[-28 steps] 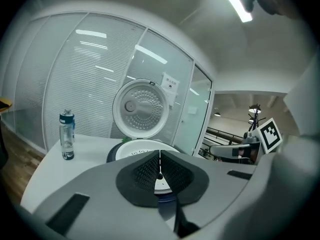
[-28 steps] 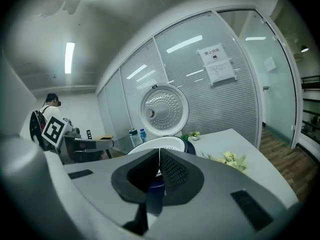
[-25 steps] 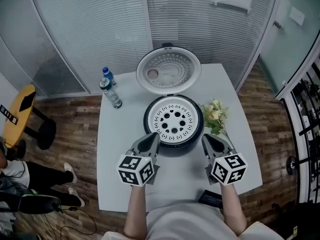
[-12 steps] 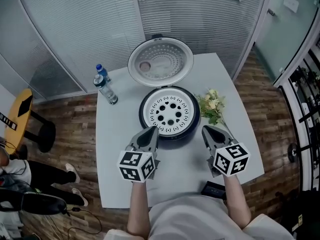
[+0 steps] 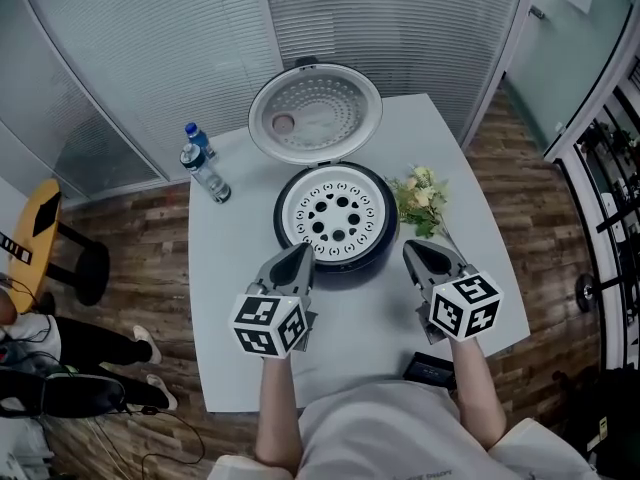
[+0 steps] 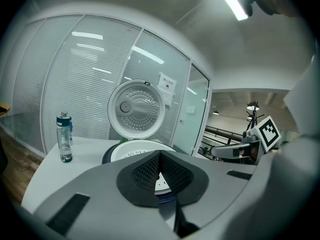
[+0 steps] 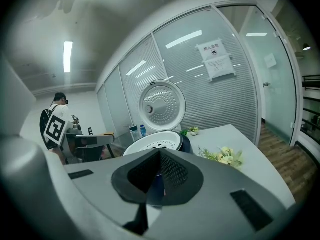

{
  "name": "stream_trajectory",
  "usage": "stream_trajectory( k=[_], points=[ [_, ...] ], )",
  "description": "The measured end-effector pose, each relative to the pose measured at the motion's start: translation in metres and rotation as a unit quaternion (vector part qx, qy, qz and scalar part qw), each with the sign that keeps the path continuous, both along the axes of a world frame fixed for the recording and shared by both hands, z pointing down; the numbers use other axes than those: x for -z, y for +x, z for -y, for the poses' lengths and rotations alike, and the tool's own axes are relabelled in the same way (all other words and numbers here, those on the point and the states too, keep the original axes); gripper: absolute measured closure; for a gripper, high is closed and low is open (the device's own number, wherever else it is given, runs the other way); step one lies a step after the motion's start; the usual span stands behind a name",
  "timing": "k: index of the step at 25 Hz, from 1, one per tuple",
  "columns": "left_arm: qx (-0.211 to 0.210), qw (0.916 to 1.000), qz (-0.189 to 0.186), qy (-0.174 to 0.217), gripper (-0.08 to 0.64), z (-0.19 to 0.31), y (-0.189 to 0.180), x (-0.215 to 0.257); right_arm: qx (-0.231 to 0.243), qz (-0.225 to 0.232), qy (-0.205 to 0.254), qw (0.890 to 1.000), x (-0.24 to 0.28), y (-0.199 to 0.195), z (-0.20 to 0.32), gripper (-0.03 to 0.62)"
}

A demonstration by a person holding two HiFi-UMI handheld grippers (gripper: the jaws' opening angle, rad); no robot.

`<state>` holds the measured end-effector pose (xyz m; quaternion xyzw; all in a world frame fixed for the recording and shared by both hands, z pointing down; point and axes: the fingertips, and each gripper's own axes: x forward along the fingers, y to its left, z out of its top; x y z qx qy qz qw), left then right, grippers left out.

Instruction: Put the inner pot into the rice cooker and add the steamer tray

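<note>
- The white perforated steamer tray (image 5: 335,213) sits level in the mouth of the rice cooker (image 5: 384,251), covering the opening; the inner pot beneath it cannot be made out
- The cooker stands about mid-table, its round lid (image 5: 315,113) swung up and back on the far side, the dimpled inner face turned toward the camera
- The left gripper (image 5: 302,254) is held just in front of the cooker's near-left rim; its jaws are pressed together with nothing between them; the tray shows just beyond their tips in the left gripper view
- The right gripper (image 5: 411,252) is held off the cooker's near-right side; its jaws likewise meet, gripping nothing
- A small bunch of pale flowers (image 5: 420,200) lies on the table just to the right of the cooker
- Two water bottles (image 5: 205,173) stand side by side at the far-left corner, well apart from the cooker
- A dark flat object (image 5: 430,370) lies at the near edge, by the person's right forearm
- All of it rests on a white table (image 5: 230,308) on wood flooring, before a glass wall with blinds
</note>
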<state>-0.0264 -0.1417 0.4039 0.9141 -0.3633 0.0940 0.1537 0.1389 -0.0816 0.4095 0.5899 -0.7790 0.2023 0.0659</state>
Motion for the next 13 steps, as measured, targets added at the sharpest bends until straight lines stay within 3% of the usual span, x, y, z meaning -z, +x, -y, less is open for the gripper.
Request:
stream_trajectory(
  k=[13],
  points=[
    [-0.002,1.0000,0.003,0.004,0.551,0.0036,-0.0015,0.0019,0.011,-0.013,0.000,1.000,0.0036,-0.0035,0.0045,0.577]
  ],
)
